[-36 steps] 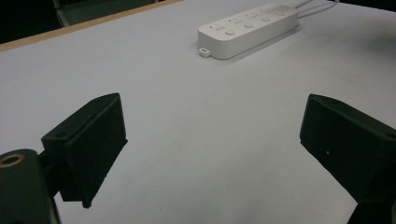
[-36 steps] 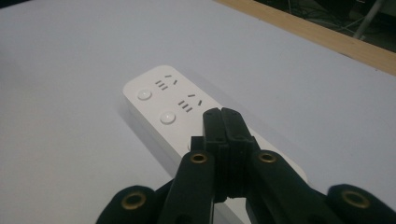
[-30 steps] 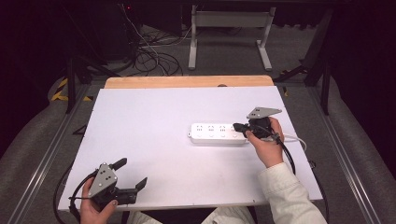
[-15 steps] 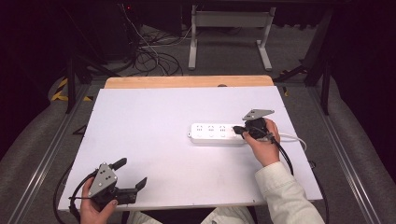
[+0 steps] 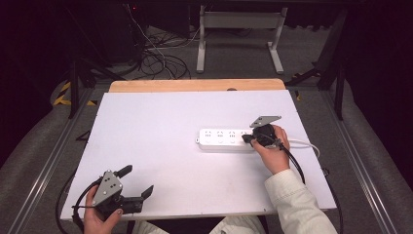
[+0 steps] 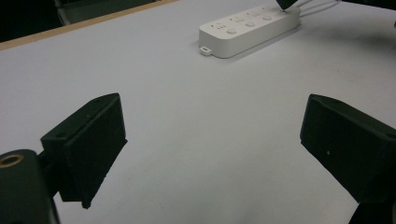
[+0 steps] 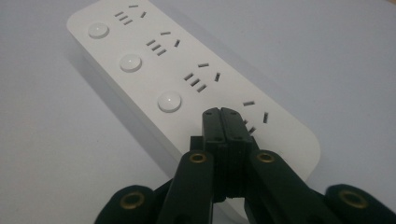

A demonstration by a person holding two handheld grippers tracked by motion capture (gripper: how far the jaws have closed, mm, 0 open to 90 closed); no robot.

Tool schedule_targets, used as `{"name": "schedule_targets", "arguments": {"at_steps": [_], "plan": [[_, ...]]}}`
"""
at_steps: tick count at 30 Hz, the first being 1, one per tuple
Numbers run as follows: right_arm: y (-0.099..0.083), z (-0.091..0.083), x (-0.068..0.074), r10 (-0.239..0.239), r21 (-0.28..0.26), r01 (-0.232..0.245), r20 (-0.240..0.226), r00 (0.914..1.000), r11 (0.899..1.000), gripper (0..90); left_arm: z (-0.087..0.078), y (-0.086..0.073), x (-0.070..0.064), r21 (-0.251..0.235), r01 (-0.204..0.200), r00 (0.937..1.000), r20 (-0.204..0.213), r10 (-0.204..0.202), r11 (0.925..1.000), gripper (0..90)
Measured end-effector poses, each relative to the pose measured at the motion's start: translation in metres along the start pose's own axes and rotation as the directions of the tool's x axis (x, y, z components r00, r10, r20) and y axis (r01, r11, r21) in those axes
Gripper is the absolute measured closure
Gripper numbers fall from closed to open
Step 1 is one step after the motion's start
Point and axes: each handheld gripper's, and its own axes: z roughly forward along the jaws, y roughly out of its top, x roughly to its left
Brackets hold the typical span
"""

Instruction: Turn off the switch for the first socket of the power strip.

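The right gripper has its jaws pressed together with no gap, tips down on the top face of a white power strip near its closer end. The strip runs diagonally away across the white table. Three round buttons line one side, each beside a group of socket slots.

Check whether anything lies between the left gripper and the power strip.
Nothing visible does. Bare white table runs from the open left gripper up to the power strip; the shut right gripper sits at its far end.
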Motion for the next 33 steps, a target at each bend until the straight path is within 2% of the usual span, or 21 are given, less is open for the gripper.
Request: {"name": "schedule_targets", "arguments": {"at_steps": [31, 33], "plan": [[-0.0026, 0.0046, 0.0038, -0.014, 0.012, 0.014, 0.03, 0.9995, 1.0, 90.0, -0.0005, 0.0001, 0.0, -0.001, -0.006, 1.0, -0.004, 0.006, 1.0, 7.1], [-0.0029, 0.0047, 0.0035, -0.012, 0.008, 0.012, 0.029, 0.9995, 1.0, 90.0, -0.0005, -0.0001, -0.0009, -0.004, 0.005, 1.0, -0.002, -0.005, 1.0, 7.1]]}}
